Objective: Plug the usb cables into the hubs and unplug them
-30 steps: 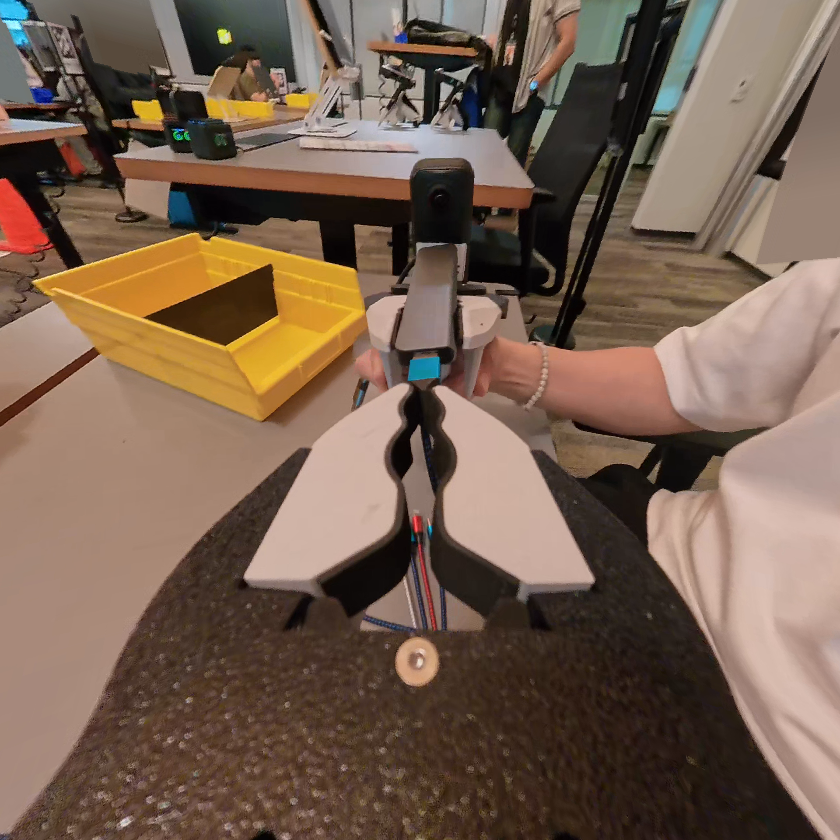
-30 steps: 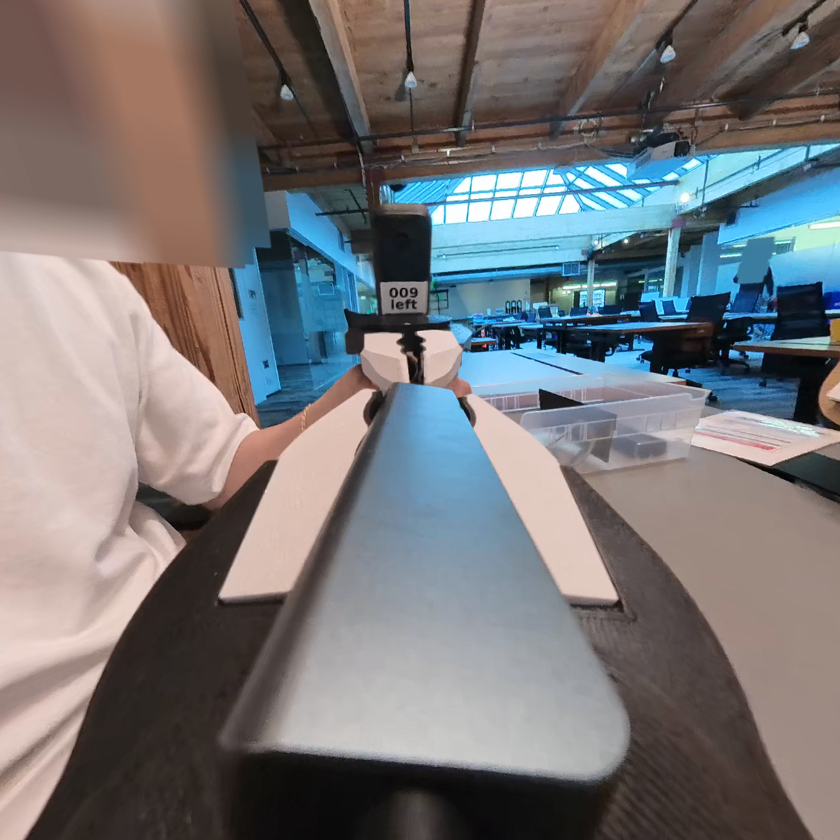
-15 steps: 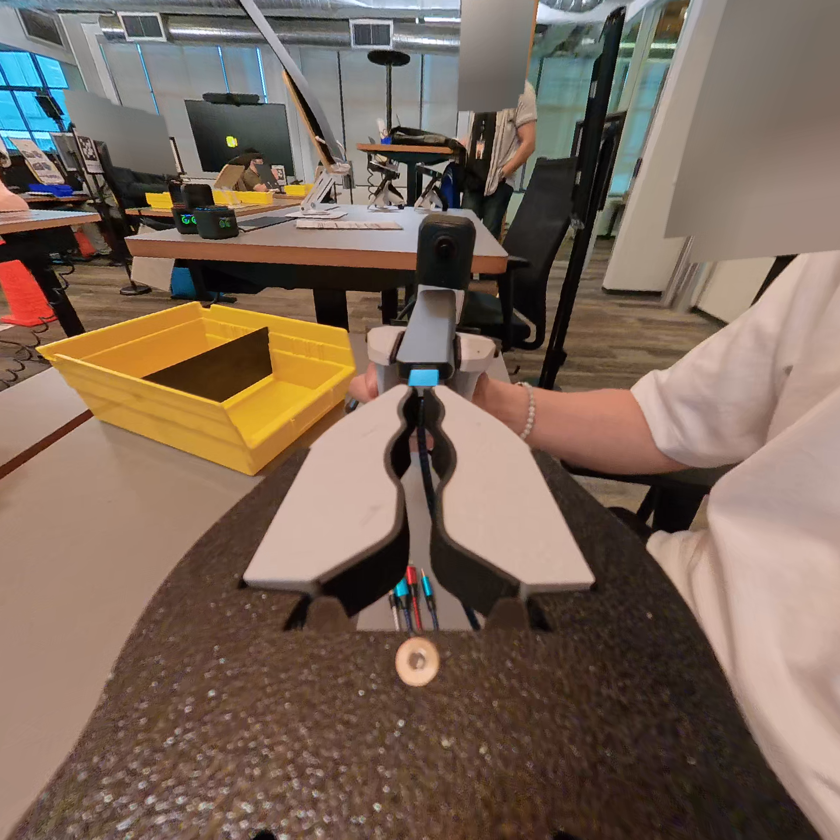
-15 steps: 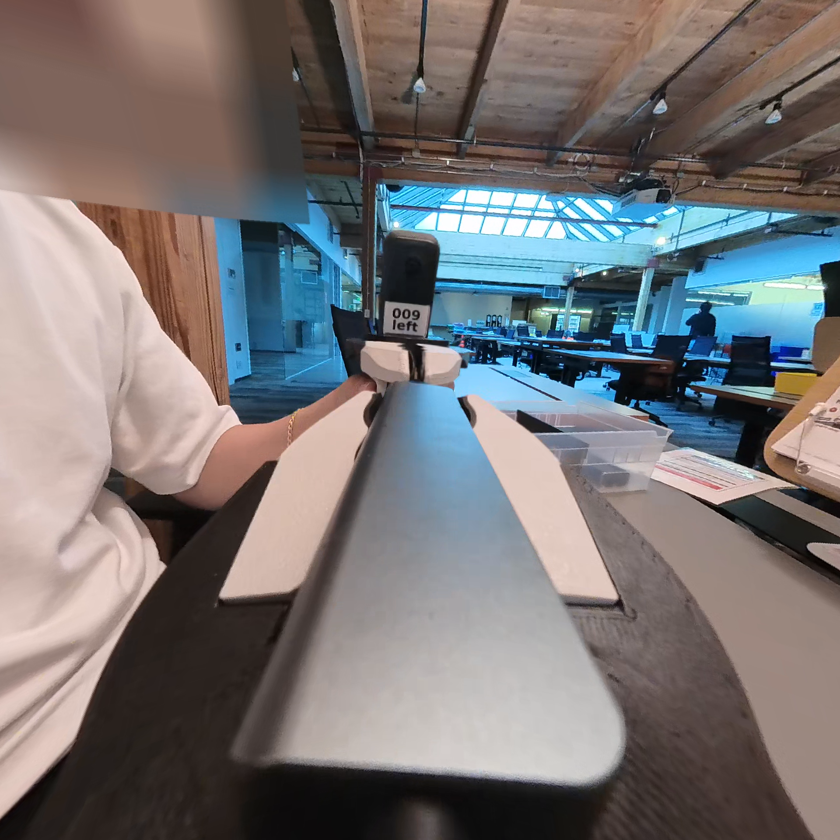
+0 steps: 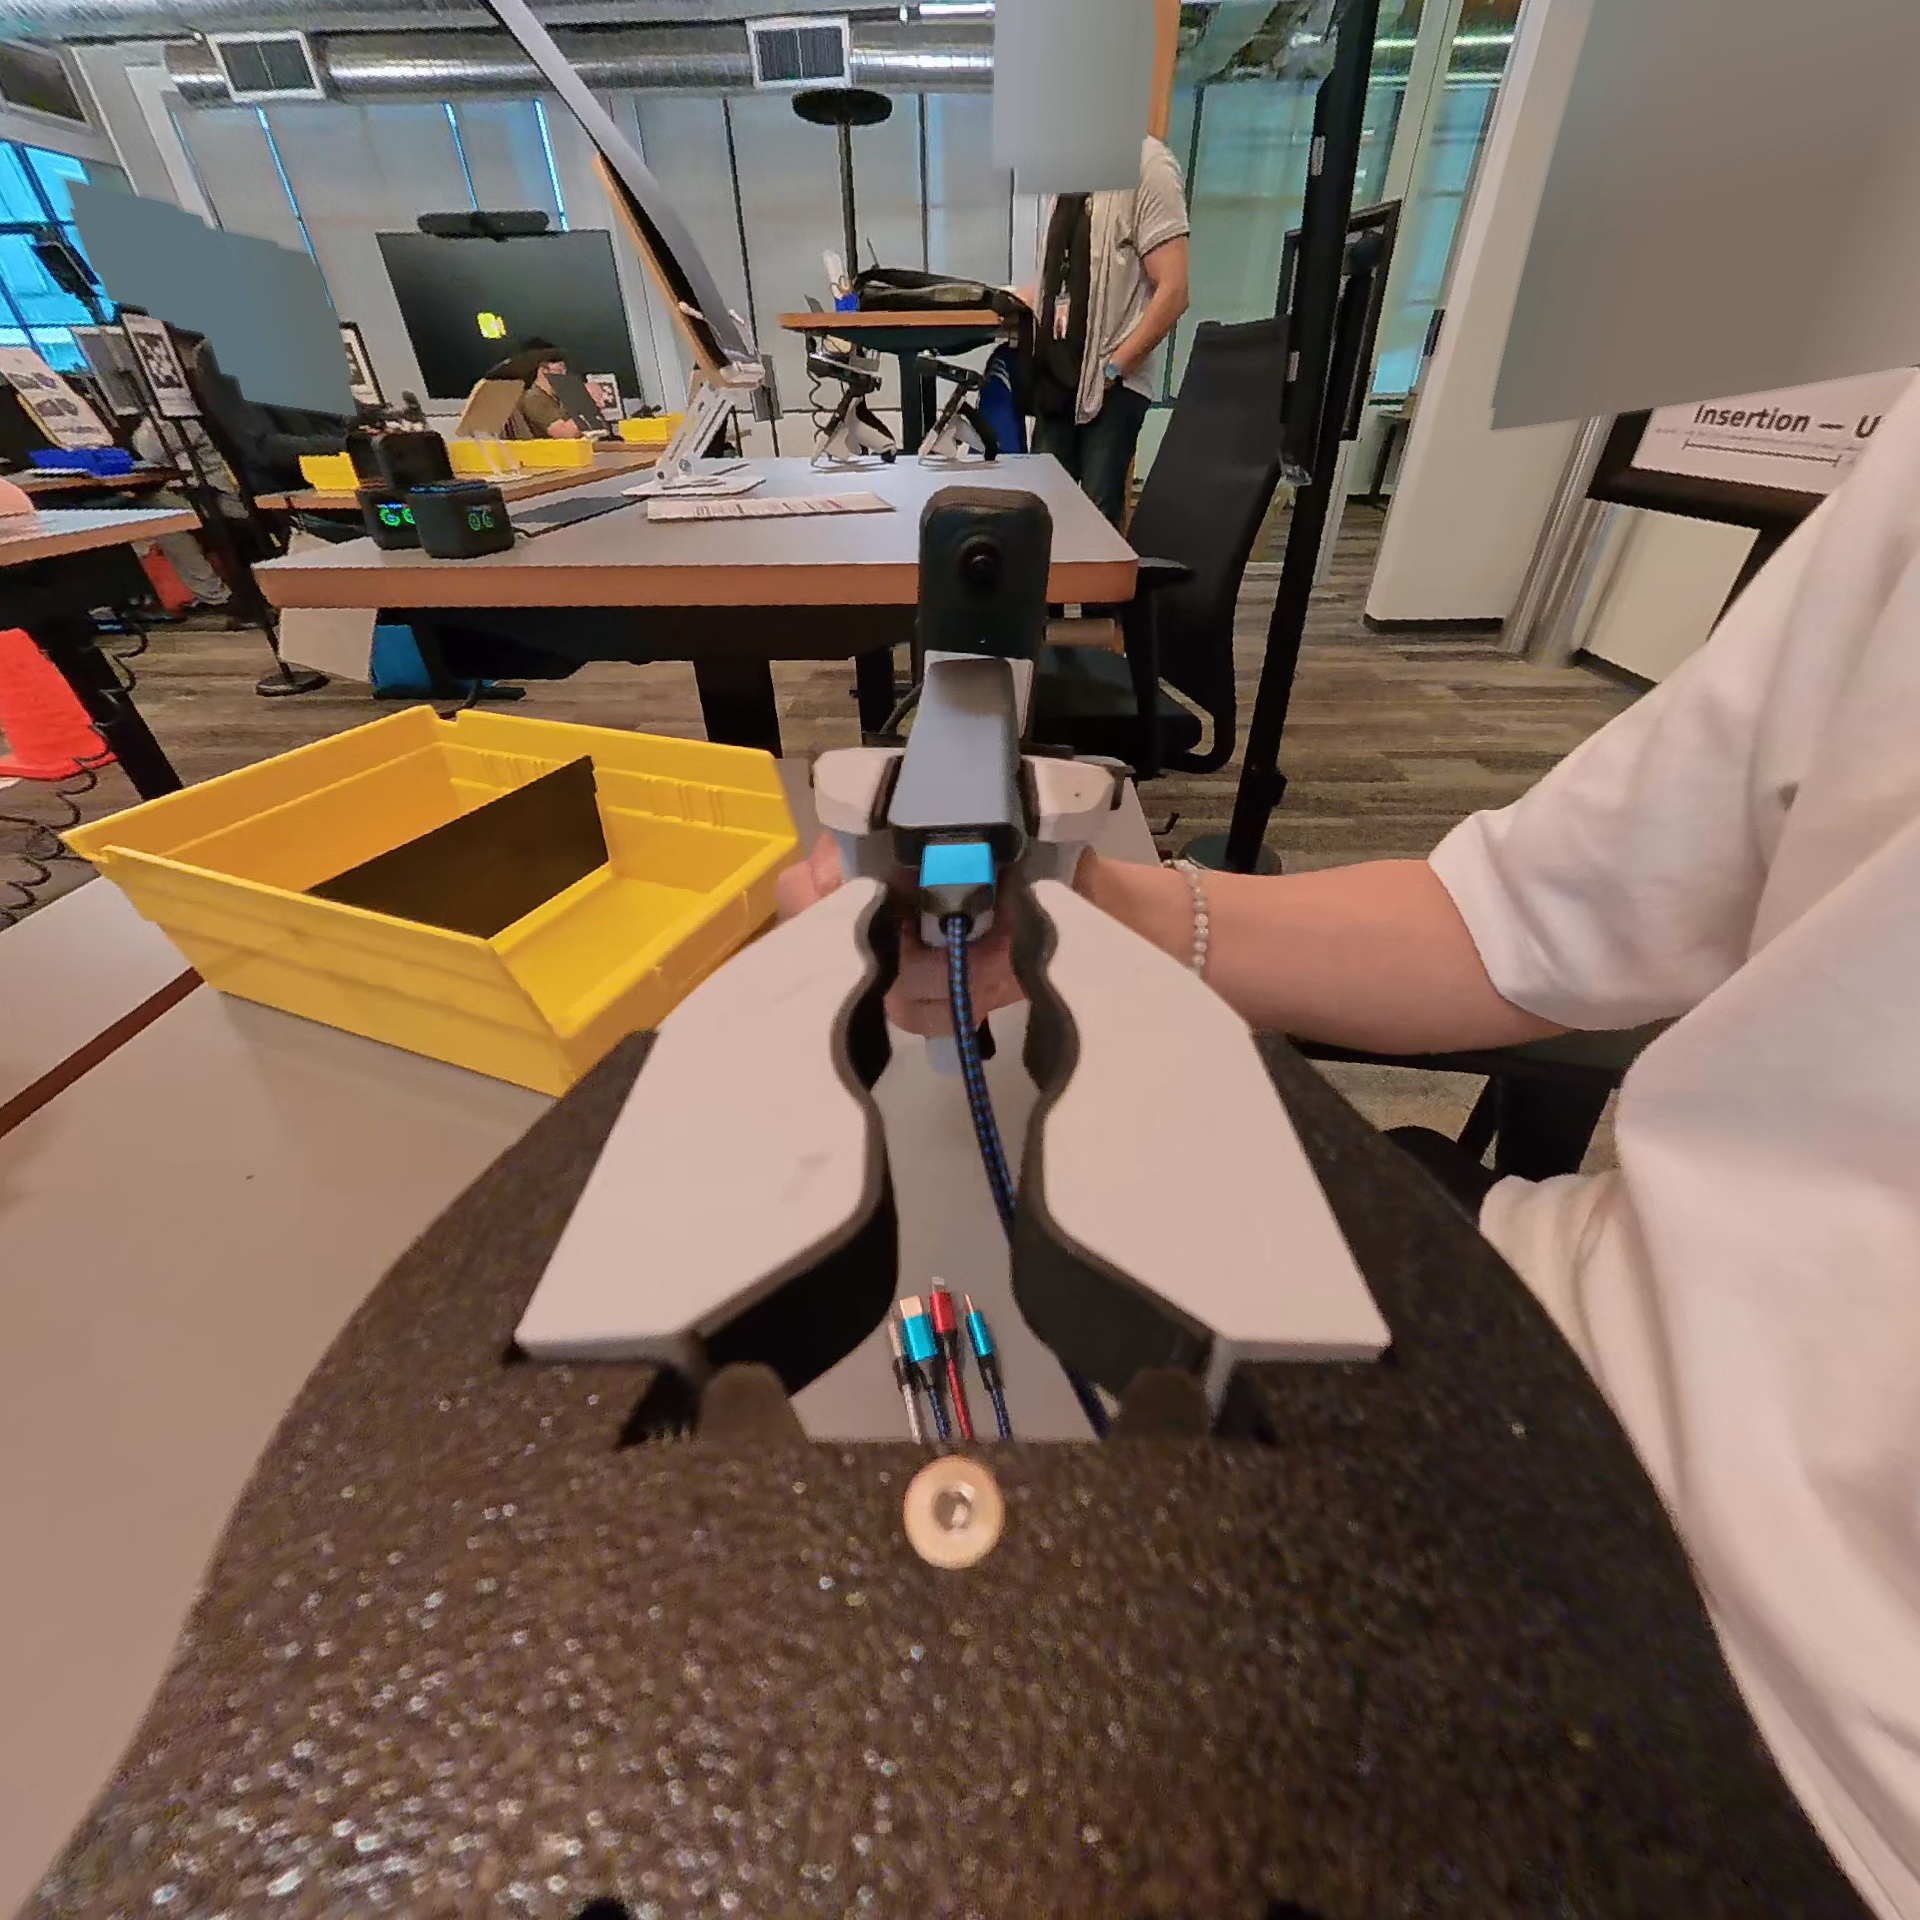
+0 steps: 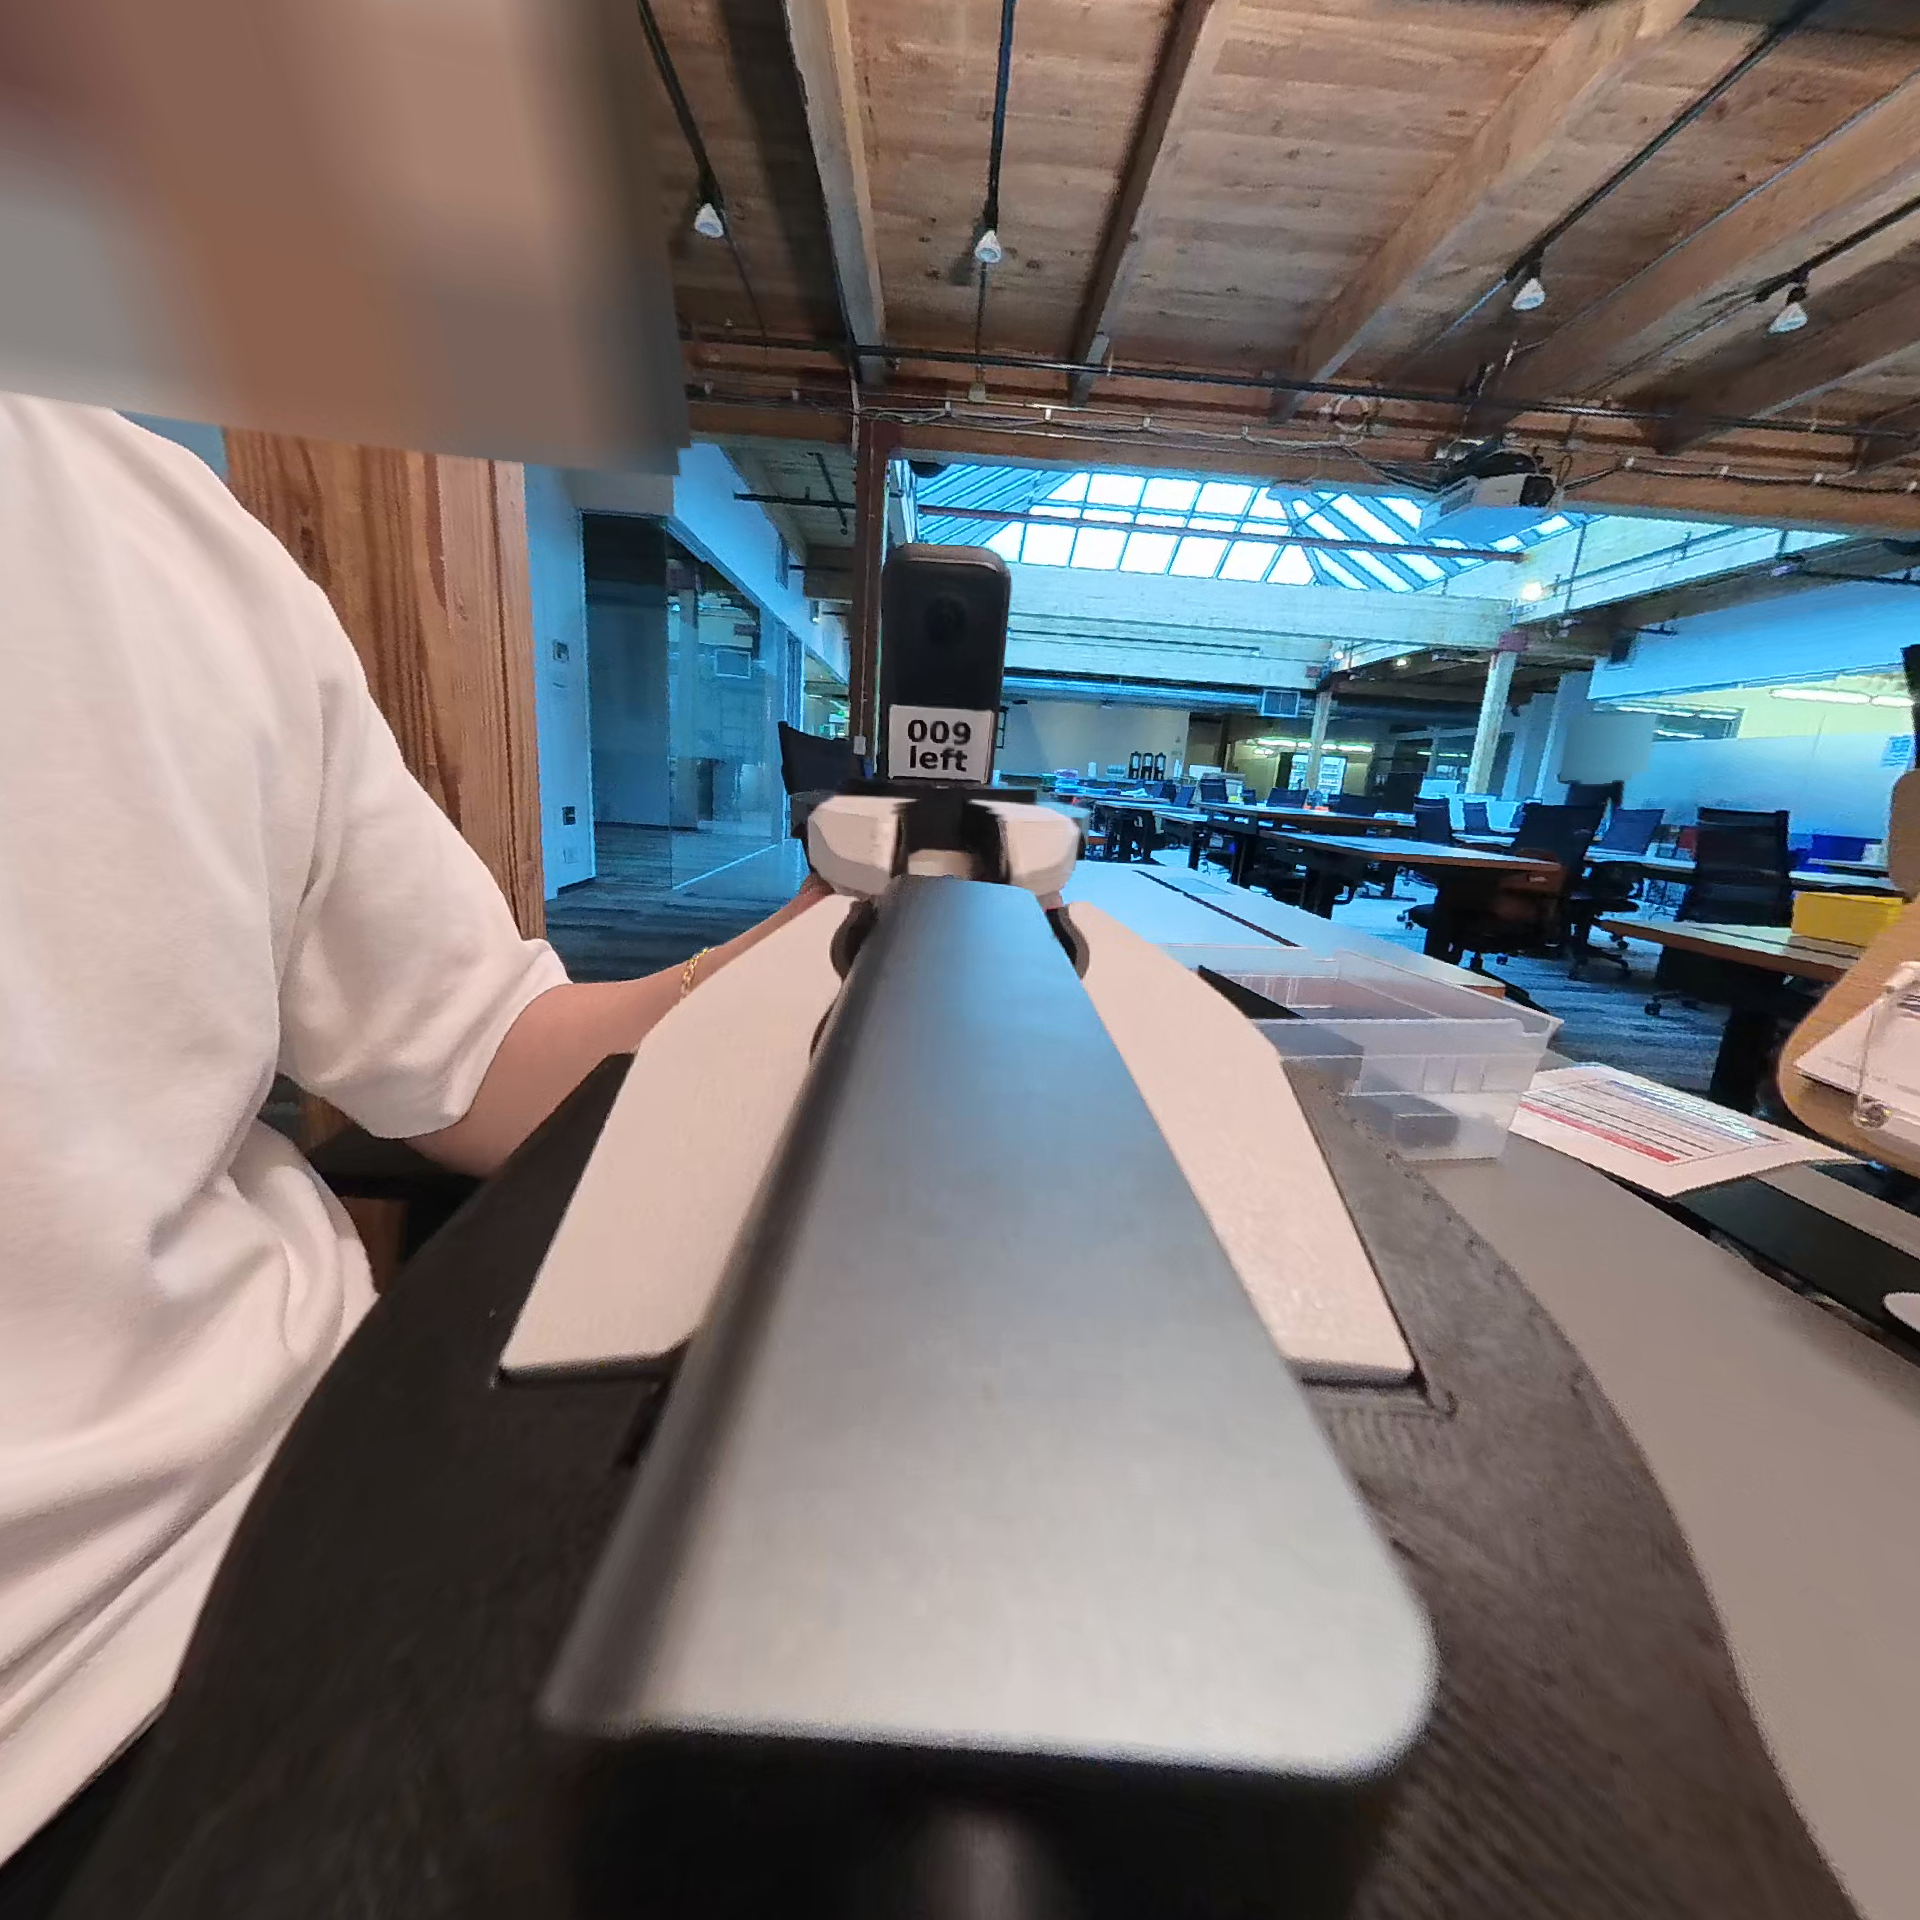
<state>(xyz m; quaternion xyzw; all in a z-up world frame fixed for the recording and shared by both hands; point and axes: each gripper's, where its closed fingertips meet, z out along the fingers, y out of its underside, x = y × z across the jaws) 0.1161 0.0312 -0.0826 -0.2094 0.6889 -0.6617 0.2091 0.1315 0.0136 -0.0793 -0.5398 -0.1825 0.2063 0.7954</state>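
While holding hub point(image 5: 956, 748) clenched in right claw point(image 5: 956, 831) above desk point(image 5: 208, 1247), plug point(image 5: 956, 864) seated in its near end and cable point(image 5: 977, 1081) running through released left claw point(image 5: 951, 920), beware grabbing cable rather than plug: would likely strain braid, cock plug, twist hub loose.

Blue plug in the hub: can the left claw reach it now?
Likely yes: the left claw is open, the blue plug sits just beyond its tips in the hub, only its cable between.
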